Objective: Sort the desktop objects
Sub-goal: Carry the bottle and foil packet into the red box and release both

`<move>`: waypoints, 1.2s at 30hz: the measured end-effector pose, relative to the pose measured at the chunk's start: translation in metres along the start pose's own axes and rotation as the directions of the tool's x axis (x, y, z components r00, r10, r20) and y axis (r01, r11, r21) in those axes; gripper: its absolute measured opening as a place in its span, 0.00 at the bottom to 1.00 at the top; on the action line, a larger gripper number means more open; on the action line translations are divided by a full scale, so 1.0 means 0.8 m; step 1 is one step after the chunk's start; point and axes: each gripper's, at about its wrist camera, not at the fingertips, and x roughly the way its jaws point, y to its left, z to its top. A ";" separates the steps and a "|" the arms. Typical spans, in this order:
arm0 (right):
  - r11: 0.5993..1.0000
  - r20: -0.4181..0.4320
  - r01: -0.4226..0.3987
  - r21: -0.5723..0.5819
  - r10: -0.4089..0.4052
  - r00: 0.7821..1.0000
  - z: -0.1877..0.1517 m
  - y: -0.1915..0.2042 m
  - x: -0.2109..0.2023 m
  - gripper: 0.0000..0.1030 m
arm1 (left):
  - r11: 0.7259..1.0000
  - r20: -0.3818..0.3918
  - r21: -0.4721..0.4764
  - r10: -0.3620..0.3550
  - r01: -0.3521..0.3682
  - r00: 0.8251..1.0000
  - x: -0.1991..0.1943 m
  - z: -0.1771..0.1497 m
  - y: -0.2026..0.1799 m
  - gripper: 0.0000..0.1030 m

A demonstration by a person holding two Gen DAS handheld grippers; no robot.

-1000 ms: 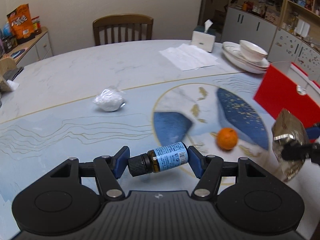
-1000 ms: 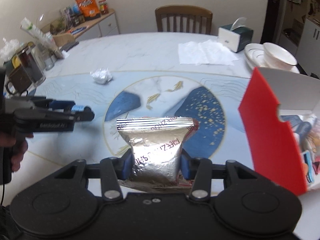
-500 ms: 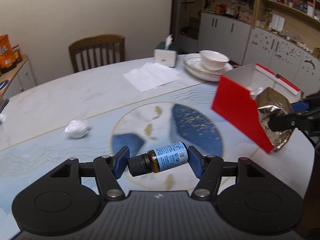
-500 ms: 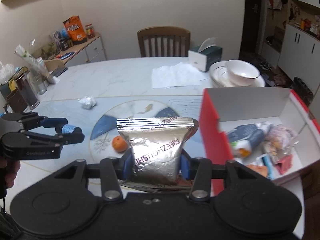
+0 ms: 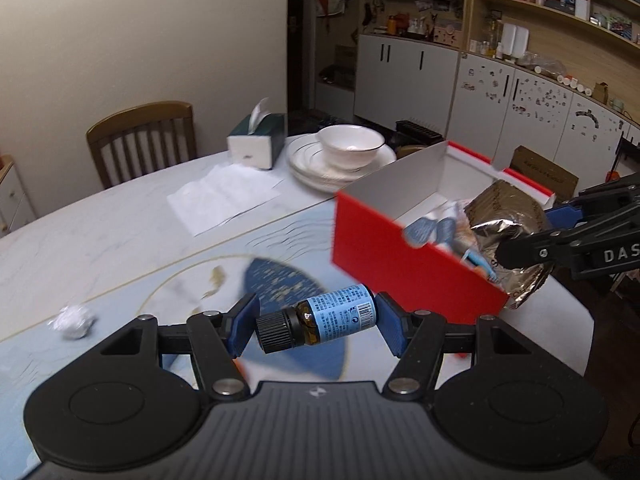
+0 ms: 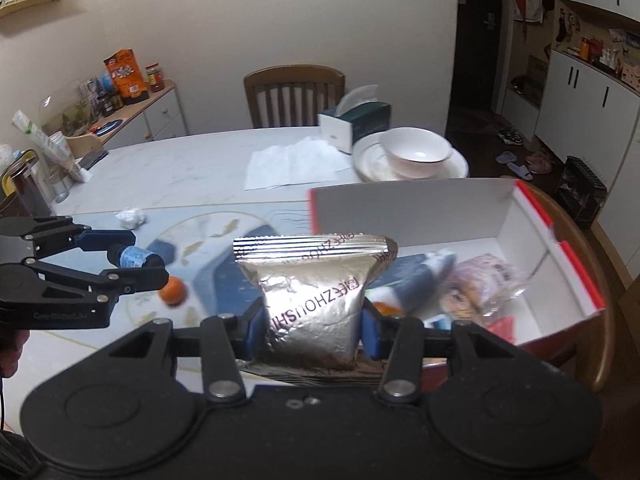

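My left gripper [image 5: 318,322] is shut on a small brown bottle [image 5: 332,318] with a blue label and black cap, held sideways above the table. A silver foil snack packet [image 6: 316,280] is pinched upright in my right gripper [image 6: 314,324]. It hangs over the near side of an open red box [image 5: 400,256] with white inner walls that holds several packets. In the right wrist view the left gripper [image 6: 140,254] with the bottle [image 6: 134,258] hovers left of the box [image 6: 400,208], above an orange [image 6: 173,291]. A crumpled white wad [image 5: 74,322] lies on the table.
Beyond the box stand a white bowl on stacked plates [image 5: 348,148], a tissue box [image 5: 256,140] and a flat paper sheet [image 5: 224,196]. A wooden chair [image 5: 142,136] stands behind the table. Glass jars [image 6: 24,188] and a cluttered sideboard [image 6: 120,120] are at the left.
Both grippers have risen and swung right toward the red box, which now looms larger. The packet has come over the box. The orange has left the left wrist view.
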 end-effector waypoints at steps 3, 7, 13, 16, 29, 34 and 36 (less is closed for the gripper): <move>1.000 0.004 0.007 0.005 -0.007 1.000 0.002 -0.027 0.000 0.45 | 1.000 0.006 0.015 -0.004 0.004 1.000 0.012 0.012 -0.024 0.60; 1.000 0.014 0.014 0.007 -0.014 1.000 0.008 -0.063 -0.001 0.45 | 0.999 0.015 0.032 -0.009 0.008 1.000 0.026 0.031 -0.053 0.60; 0.999 0.018 0.033 0.006 -0.033 0.999 0.014 -0.108 0.005 0.45 | 0.998 0.016 0.059 -0.025 0.024 1.000 0.050 0.059 -0.094 0.60; 0.999 0.018 0.042 0.000 -0.042 0.999 0.017 -0.127 0.009 0.45 | 0.996 0.009 0.079 -0.035 0.034 0.999 0.063 0.070 -0.115 0.60; 0.996 -0.009 0.079 -0.030 -0.079 0.997 0.033 -0.186 0.047 0.45 | 0.979 -0.064 0.182 -0.076 0.087 0.995 0.126 0.095 -0.180 0.60; 0.995 -0.029 0.089 -0.035 -0.090 0.995 0.035 -0.201 0.071 0.44 | 0.973 -0.109 0.206 -0.082 0.104 0.991 0.154 0.098 -0.195 0.60; 0.995 -0.044 0.090 -0.033 -0.092 0.995 0.034 -0.206 0.081 0.44 | 0.971 -0.127 0.214 -0.081 0.107 0.989 0.165 0.098 -0.198 0.60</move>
